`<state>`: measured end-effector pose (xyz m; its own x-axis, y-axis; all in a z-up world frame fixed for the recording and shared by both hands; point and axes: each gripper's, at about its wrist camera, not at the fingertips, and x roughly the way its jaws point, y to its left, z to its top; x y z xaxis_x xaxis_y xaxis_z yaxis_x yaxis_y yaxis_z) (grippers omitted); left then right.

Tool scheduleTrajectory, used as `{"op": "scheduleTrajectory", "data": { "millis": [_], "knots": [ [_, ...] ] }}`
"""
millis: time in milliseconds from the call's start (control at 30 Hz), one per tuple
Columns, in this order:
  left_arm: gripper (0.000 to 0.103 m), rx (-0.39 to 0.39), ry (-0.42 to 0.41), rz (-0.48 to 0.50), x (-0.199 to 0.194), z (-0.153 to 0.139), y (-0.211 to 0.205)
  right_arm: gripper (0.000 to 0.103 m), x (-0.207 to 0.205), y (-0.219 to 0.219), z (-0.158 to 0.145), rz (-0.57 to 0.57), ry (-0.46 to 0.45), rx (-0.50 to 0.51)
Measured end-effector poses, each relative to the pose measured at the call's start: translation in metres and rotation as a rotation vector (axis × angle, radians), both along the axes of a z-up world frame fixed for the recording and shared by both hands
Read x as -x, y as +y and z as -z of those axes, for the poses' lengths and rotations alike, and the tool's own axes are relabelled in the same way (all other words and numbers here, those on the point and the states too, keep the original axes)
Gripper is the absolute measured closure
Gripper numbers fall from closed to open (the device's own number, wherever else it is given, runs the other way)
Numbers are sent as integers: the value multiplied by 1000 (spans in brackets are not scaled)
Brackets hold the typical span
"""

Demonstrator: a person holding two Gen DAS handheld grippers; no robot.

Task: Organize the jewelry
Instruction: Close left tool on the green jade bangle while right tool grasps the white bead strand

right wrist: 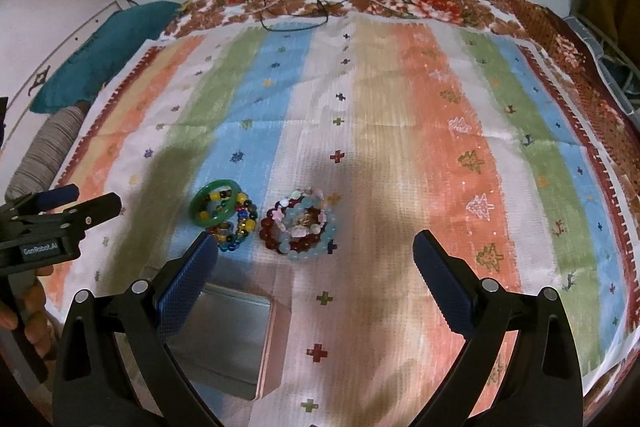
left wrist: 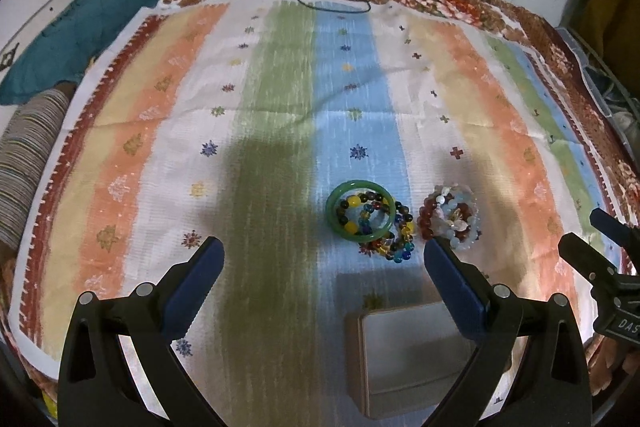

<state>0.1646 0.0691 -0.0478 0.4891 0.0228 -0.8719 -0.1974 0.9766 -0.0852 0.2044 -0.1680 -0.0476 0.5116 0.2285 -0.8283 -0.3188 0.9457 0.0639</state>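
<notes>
bracelets (left wrist: 404, 217) lie on cloth (left wrist: 280, 99) beyond the bare-bottomed tin (left wrist: 404, 355).

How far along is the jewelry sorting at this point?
Nothing looks done yet. The open box appears empty. Both piles sit on the striped cloth: the green bangle with its multicoloured bead bracelets, and the red and pale-blue bead bracelets beside it. The left gripper and right gripper are open, holding nothing. All jewelry is left to move.

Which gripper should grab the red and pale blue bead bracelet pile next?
Right gripper, probably: the red and pale blue bead bracelet pile lies just ahead between its open fingers; it sits outside the left gripper's right finger.
</notes>
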Motion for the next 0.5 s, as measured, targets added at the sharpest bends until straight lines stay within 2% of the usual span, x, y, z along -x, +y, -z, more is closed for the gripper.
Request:
{"op": "scheduleTrajectory", "data": {
  "millis": [333, 500],
  "knots": [
    [6, 6, 80, -24, -27, 31, 13, 4, -32, 2, 24, 44, 95, 7],
    [6, 29, 97, -28, -37, 40, 15, 4, -42, 4, 29, 52, 90, 25]
  ]
}}
